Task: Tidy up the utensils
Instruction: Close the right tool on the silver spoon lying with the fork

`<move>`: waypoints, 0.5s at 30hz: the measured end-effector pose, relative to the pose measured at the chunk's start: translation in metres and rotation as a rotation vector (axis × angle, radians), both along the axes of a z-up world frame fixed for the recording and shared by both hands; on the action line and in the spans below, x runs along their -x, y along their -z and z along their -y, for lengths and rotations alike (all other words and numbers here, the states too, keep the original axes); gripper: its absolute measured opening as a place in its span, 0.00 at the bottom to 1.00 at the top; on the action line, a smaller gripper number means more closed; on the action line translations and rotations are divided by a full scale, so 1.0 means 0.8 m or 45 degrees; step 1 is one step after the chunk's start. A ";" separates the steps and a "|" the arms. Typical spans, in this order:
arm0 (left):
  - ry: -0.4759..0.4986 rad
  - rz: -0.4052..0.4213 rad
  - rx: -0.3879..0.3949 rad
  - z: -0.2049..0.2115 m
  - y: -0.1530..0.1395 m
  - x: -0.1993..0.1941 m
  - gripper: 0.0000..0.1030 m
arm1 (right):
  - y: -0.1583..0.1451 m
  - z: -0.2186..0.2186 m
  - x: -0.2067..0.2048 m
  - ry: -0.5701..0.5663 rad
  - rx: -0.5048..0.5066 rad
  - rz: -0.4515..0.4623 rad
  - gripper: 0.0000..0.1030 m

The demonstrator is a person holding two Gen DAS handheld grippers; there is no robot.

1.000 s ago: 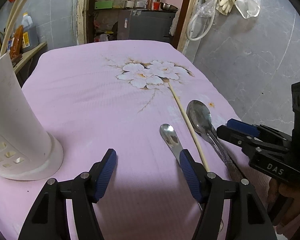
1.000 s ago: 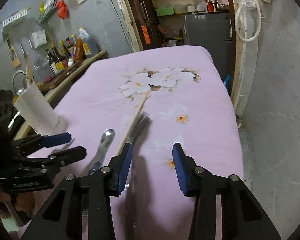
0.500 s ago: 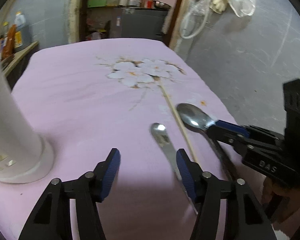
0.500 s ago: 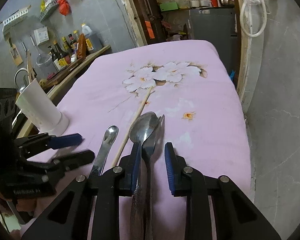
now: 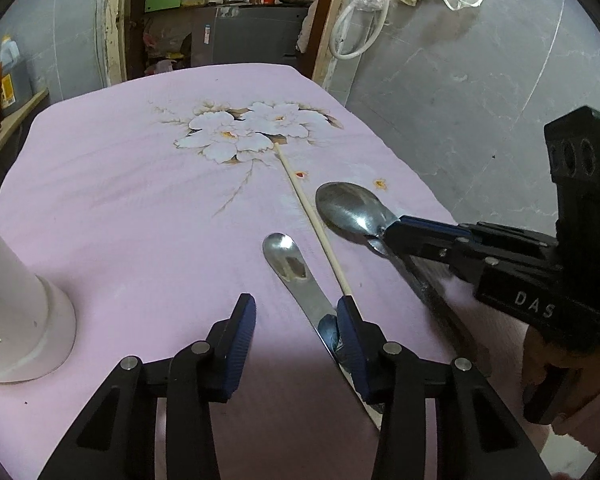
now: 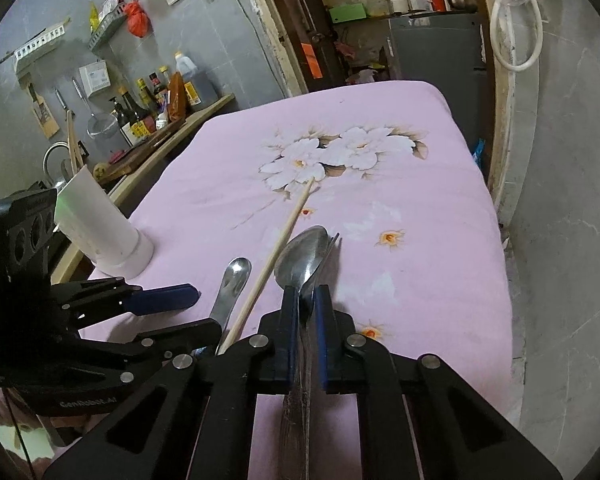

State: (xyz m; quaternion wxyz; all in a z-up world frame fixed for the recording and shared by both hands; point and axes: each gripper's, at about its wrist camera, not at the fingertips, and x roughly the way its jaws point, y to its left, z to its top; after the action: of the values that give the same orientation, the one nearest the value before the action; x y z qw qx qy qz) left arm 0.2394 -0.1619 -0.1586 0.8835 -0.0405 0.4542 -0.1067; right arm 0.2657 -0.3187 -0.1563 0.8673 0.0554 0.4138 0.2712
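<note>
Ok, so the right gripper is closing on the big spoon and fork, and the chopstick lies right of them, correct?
Not quite: the chopstick lies left of the big spoon and fork, between them and the small spoon. The right wrist view shows it. The right gripper is closing on the pair.

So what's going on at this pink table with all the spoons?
A person is sorting utensils with a hand-held gripper in each hand. The right hand-held gripper is closing on the big spoon, with a fork alongside it. The left hand-held gripper is closing by the small spoon, not yet gripping. A chopstick lies between them; the white holder waits nearby.
</note>
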 end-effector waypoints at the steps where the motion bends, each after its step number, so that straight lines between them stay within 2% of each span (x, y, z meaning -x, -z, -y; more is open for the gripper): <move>1: 0.003 -0.001 -0.018 0.003 0.000 -0.001 0.39 | 0.000 0.001 0.000 0.000 0.000 -0.001 0.08; 6: 0.037 -0.002 -0.090 0.016 0.001 -0.007 0.39 | 0.002 0.007 0.003 -0.008 0.008 -0.013 0.08; 10: 0.065 0.013 -0.192 0.032 0.002 -0.009 0.37 | 0.004 0.011 0.001 -0.007 -0.011 -0.027 0.08; 13: 0.073 0.019 -0.195 0.033 0.001 -0.009 0.27 | 0.005 0.009 0.000 -0.013 -0.017 -0.028 0.08; 15: 0.067 0.019 -0.183 0.030 0.000 -0.008 0.26 | 0.005 0.008 0.002 -0.012 -0.009 -0.023 0.07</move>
State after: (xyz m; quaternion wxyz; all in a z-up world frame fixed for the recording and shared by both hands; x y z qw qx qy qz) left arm 0.2461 -0.1860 -0.1584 0.8844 0.0356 0.4551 -0.0973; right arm 0.2642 -0.3252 -0.1600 0.8621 0.0590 0.4207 0.2764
